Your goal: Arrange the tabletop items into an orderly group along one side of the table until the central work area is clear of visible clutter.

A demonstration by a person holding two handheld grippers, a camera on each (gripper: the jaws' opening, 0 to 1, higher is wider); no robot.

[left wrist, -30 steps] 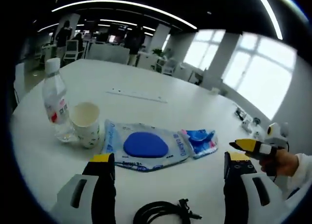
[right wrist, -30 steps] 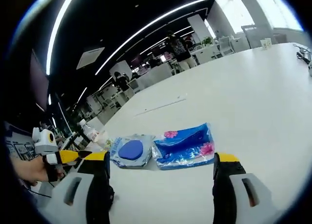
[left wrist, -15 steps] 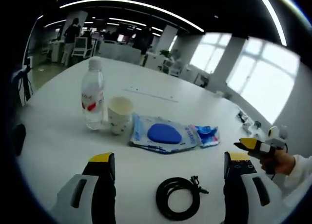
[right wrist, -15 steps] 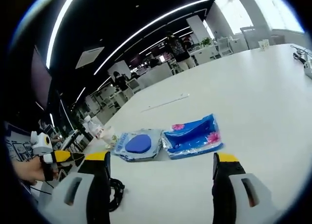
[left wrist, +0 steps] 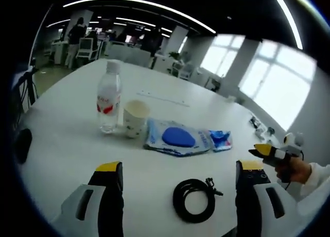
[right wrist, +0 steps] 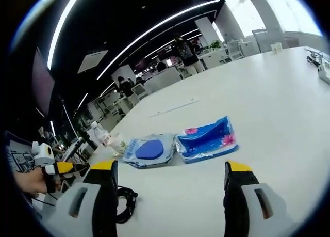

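On the white table (left wrist: 67, 144) a clear water bottle (left wrist: 109, 98), a paper cup (left wrist: 136, 118), a flat packet with a blue oval (left wrist: 177, 138) and a blue tissue pack (left wrist: 220, 139) lie in a row. A coiled black cable (left wrist: 194, 200) lies nearer, between my left gripper's (left wrist: 178, 188) open jaws. My right gripper (right wrist: 170, 188) is open too, above bare table, with the blue-oval packet (right wrist: 148, 150), tissue pack (right wrist: 207, 139) and cable (right wrist: 125, 200) ahead. The right gripper's yellow tip (left wrist: 270, 153) shows at the right edge of the left gripper view, the left gripper's tip (right wrist: 62, 168) at the left edge of the right gripper view.
A dark object (left wrist: 21, 145) lies near the table's left edge. Small devices (left wrist: 259, 126) sit at the far right of the table. A thin strip (right wrist: 173, 107) lies on the far tabletop. Desks, chairs and people stand in the office behind.
Both views have pulled back from the items, so more table shows. The cable now lies further up between the left jaws. The items themselves have not moved.
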